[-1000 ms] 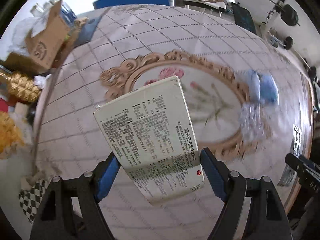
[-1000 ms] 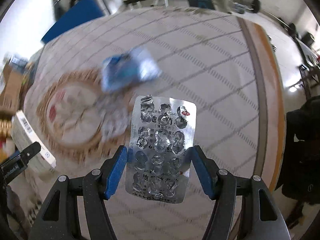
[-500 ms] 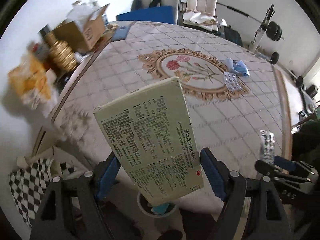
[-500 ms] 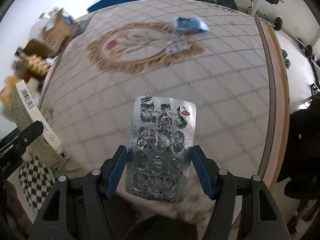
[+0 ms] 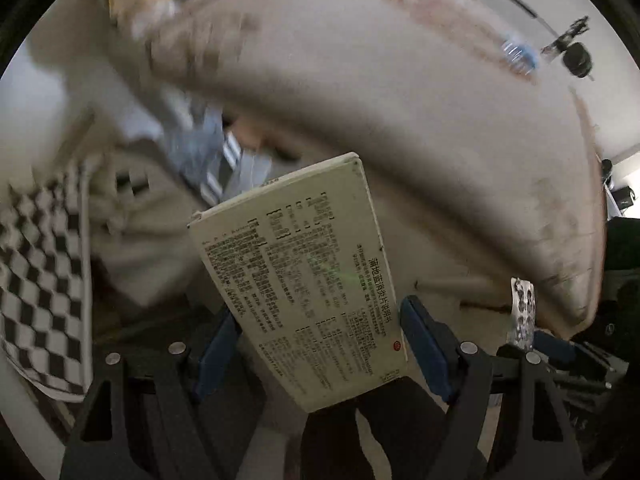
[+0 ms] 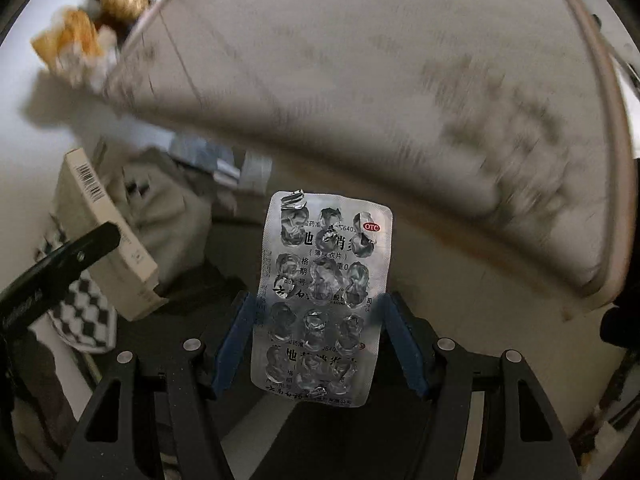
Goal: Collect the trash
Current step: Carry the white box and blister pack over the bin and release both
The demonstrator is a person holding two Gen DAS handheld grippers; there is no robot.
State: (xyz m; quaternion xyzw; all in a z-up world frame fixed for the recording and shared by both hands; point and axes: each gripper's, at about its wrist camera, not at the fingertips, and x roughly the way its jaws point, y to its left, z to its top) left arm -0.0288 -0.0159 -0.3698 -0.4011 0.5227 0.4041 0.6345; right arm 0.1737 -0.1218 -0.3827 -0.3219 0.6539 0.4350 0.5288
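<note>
A: Start at the left gripper (image 5: pixel 320 344). What has it got?

B: Its blue pads are clamped on the lower part of a pale medicine box (image 5: pixel 298 276), printed face toward the camera, top end tilted to the upper left of the frame. In the right wrist view the same box (image 6: pixel 108 236) shows at the left edge, barcode side up.

A: And the right gripper (image 6: pixel 320 340)?

B: Closed narrow on a used blister pack (image 6: pixel 322 300). The foil is torn open at most pockets, and it stands upright between the pads. From the left wrist view it appears edge-on at lower right (image 5: pixel 522 312).

A: Where are both relative to the desk (image 6: pixel 360 100)?

B: Both views look up at its cloth-covered edge, which arcs across the upper frame, so the grippers seem to be off the edge and lower. A blue wrapper (image 5: pixel 518 54) lies on top, upper right, blurred.

A: So which step?

B: I judge it as the carry: both pieces of trash are lifted and headed for disposal. No bin is clearly visible. Dark floor lies below, checkered fabric (image 5: pixel 40 280) at lower left.

A: Next move?

B: Find the bin's mouth, bring each piece over it, then part the pads. The pack is light, so release it low.
</note>
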